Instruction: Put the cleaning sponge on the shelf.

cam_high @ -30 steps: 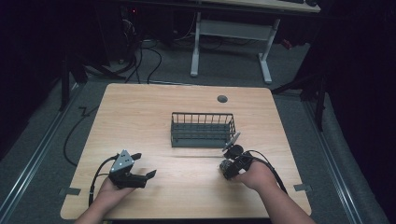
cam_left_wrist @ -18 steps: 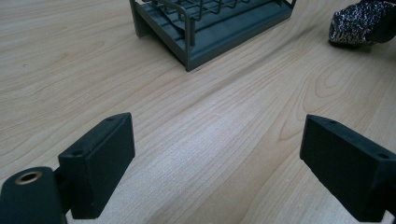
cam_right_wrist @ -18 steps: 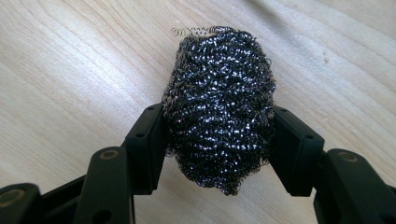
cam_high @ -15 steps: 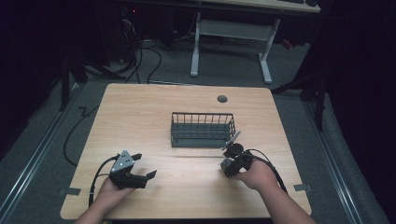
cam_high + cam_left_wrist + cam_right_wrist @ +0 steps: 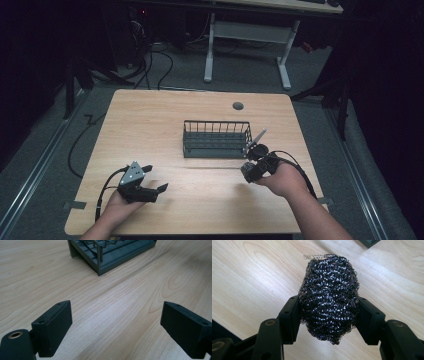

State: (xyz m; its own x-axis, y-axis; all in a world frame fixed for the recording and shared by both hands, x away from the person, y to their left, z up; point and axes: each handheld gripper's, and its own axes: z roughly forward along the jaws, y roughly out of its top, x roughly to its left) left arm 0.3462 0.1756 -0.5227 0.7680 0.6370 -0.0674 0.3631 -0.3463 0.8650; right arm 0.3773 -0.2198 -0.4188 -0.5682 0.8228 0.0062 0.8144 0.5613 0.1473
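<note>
A dark steel-wool scourer (image 5: 329, 290) sits squeezed between the two jaws of my right gripper (image 5: 329, 306), just above the wooden table. In the high view that right gripper (image 5: 248, 170) hovers off the front right corner of the dark wire basket (image 5: 215, 150), which stands at the table's middle. My left gripper (image 5: 156, 179) rests near the front left of the table, jaws wide apart with nothing between them. In the left gripper view, the left gripper (image 5: 116, 308) points across bare wood at the basket's corner (image 5: 100, 267).
A round grommet hole (image 5: 238, 105) lies behind the basket near the far edge. The wooden table (image 5: 150, 125) has bare room left of the basket. Beyond it are a white desk frame (image 5: 245, 35) and cables on the dark floor.
My right gripper with the scourer has shifted slightly right and toward the basket's right end. The left gripper has not moved.
</note>
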